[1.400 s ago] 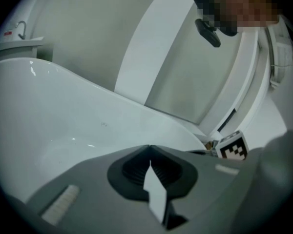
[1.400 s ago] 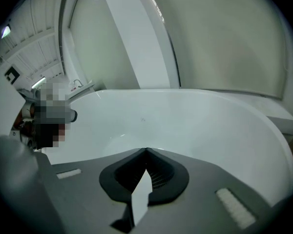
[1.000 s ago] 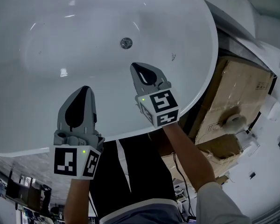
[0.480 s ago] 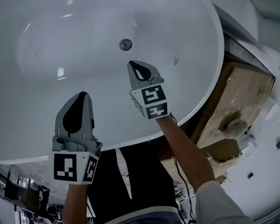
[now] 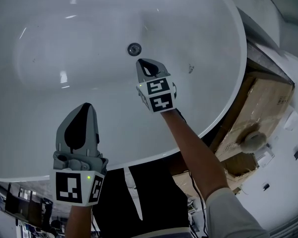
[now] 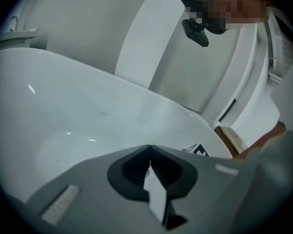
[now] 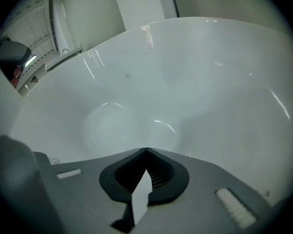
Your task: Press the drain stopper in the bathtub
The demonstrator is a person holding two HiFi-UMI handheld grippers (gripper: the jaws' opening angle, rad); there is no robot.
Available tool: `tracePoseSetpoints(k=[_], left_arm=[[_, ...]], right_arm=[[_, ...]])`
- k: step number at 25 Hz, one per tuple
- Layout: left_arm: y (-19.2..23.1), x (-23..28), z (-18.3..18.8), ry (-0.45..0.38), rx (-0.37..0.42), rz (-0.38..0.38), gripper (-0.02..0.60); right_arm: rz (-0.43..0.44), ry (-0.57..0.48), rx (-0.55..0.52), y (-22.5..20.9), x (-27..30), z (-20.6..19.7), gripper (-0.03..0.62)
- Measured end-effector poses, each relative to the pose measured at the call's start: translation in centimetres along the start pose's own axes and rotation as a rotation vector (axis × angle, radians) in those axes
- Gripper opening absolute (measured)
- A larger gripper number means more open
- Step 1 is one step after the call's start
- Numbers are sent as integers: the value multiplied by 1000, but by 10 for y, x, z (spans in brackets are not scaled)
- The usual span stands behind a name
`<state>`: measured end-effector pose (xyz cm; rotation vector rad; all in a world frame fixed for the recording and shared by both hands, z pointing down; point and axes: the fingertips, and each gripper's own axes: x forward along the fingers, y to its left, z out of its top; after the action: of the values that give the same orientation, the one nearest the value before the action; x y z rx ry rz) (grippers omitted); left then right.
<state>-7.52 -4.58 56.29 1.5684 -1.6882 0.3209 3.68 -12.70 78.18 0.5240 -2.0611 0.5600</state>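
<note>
The press is not yet made. The right gripper (image 5: 145, 63), jaws closed on nothing, hovers just at five o'clock of the drain stopper (image 5: 134, 48) in the bathtub (image 5: 64, 38). The left gripper (image 5: 84, 108), likewise closed and empty, hangs at seven o'clock.

The left gripper (image 6: 149, 149), jaws together and empty, hangs over the white bathtub (image 6: 78, 106) wall

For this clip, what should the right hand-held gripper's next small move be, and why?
Probably ease the right hand-held gripper a little further forward and down onto the drain stopper. In the head view its tip sits just short of the stopper on the bathtub floor, apparently not touching it. Its jaws are together, which suits pressing. The left hand-held gripper hangs back, also shut.
</note>
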Motion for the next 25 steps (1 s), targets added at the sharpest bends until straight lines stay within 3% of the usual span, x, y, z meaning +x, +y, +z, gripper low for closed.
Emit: tracePoseSetpoints(k=[11,25], left_arm=[[5,14,-19,30,38,7,0],[27,40,-43,49,-4,7,0]], right_arm=[[12,32,-76,-4,53,-24,-3],[-38,103,-22,-20,115,-68,-5]])
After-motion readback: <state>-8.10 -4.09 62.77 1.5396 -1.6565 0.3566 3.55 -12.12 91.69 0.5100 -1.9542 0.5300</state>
